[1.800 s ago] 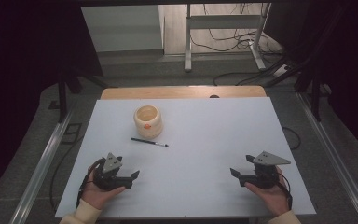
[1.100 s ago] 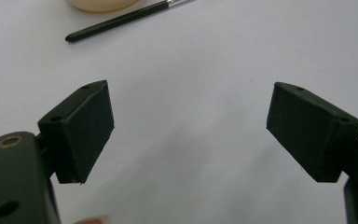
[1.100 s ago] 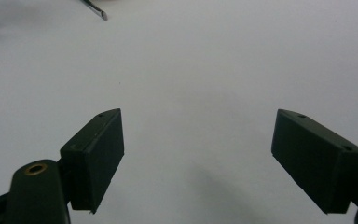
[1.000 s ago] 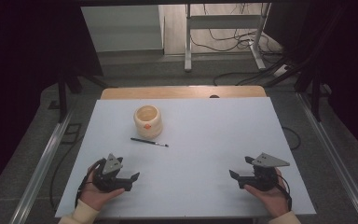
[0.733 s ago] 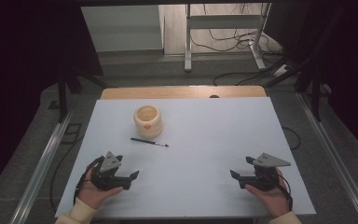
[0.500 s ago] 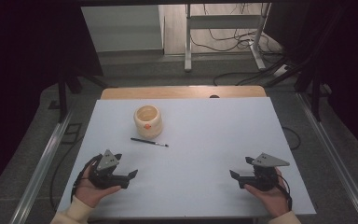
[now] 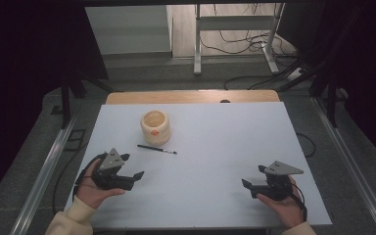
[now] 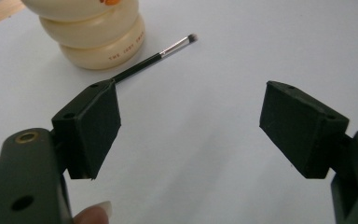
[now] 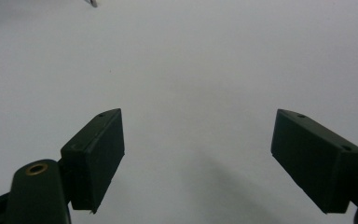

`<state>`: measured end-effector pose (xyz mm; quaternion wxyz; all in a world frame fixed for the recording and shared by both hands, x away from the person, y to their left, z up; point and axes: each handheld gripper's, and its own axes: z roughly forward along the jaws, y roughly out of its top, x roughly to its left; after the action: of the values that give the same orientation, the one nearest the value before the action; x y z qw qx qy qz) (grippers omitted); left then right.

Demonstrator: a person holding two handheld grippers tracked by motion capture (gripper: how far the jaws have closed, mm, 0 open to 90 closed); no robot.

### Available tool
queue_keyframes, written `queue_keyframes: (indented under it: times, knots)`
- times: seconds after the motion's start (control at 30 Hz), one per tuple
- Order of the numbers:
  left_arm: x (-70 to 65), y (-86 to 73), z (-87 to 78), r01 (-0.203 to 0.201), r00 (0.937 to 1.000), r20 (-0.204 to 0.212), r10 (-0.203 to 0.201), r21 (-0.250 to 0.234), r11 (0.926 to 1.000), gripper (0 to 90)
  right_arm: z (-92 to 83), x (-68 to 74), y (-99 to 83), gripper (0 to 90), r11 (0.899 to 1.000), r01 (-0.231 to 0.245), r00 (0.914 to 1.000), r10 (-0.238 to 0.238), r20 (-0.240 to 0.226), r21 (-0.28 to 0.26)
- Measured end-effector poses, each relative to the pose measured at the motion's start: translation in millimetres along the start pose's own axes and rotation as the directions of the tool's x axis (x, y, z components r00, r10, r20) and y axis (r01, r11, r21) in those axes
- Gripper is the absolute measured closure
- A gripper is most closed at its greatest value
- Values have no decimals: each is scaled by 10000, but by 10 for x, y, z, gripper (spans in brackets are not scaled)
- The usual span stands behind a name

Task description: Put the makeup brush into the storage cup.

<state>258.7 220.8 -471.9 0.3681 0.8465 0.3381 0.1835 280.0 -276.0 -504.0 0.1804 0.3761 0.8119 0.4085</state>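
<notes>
White table (image 7: pixel 210 147), high view: we log the left gripper (image 7: pixel 129 169) and right gripper (image 7: pixel 253 177), both spread and empty, with a cream jar (image 7: pixel 155 127) and slim brush (image 7: pixel 156 149) ahead of the left one. Left gripper view: brush (image 8: pixel 154 58) beyond the left jaw, jar (image 8: pixel 93 32) behind it. Right gripper view: jaws wide over bare tabletop (image 9: pixel 191 70).

Cream sleeves (image 7: pixel 71 220), 2 black tools (image 7: pixel 131 167)
</notes>
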Motion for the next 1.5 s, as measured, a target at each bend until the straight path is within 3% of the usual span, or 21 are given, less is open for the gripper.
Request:
queue_keyframes:
  times: [0.03, 0.2, 0.37, 0.9, 1.13, 1.33, 1.37, 1.4, 1.5]
  knots:
    - [0, 20, 12, -269, 9996, -32, 270, 153, 9995, 206, 3, -2, 0, 175, 10000, -3, 10000, 3, -1, 21]
    - [20, 60, 51, -754, 9972, 35, 753, 350, 9965, 202, 5, -13, -6, 176, 10000, -55, 10000, 55, 32, 63]
    - [38, 93, 91, -987, 9949, 248, 978, 354, 9945, 201, 3, -18, -10, 177, 9999, -82, 10000, 82, 35, 90]
    - [128, 162, 212, -978, 9932, 698, 928, 717, 9926, 191, 15, -22, -14, 177, 9998, -121, 9999, 121, 10, 181]
    - [166, 221, 265, -1204, 9897, 880, 1127, 872, 9889, 193, 24, -32, -19, 178, 9996, -143, 9999, 143, 11, 224]
    - [180, 295, 333, -1746, 9805, 1118, 1619, 1154, 9779, 198, 25, -25, -18, 177, 9996, -136, 9999, 135, 9, 235]
    - [183, 323, 362, -1982, 9756, 1210, 1832, 1268, 9719, 198, 27, -25, -19, 177, 9996, -135, 9999, 135, 2, 240]
    - [183, 323, 362, -1982, 9756, 1210, 1832, 1268, 9719, 200, 29, -26, -19, 178, 9996, -139, 9999, 139, -4, 247]
    - [196, 393, 432, -2319, 9665, 1468, 2104, 1493, 9612, 201, 34, -29, -20, 178, 9995, -137, 9999, 137, -1, 268]
